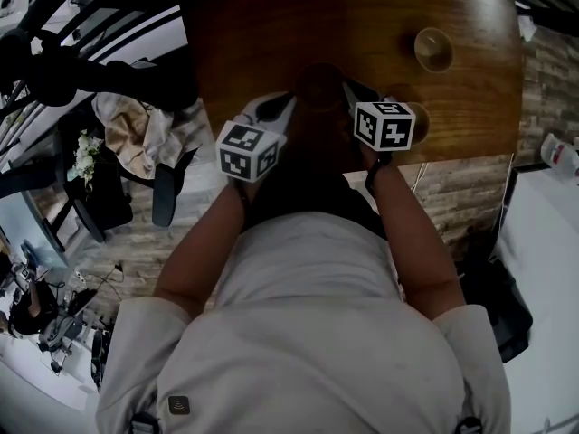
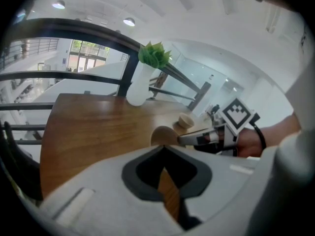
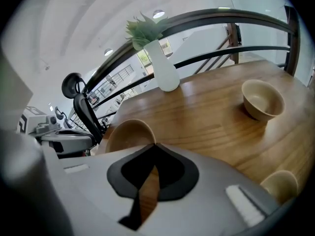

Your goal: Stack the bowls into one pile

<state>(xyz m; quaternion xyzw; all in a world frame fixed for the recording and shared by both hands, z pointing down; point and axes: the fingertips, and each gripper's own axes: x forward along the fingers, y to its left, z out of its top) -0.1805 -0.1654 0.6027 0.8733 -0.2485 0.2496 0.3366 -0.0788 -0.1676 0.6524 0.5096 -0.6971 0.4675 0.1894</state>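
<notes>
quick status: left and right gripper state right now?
Left gripper: closed, tips touching, holding nothing.
Right gripper: closed, tips touching, holding nothing.

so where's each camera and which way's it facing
Head view: on the person's head, facing steeply down at the wooden table; torso, forearms, left gripper, right gripper show.
Left gripper view: on the left gripper, facing across the table toward the vase; right gripper shows.
Right gripper view: on the right gripper, facing that vase; left gripper shows.
Both gripper views share the near bowl.
</notes>
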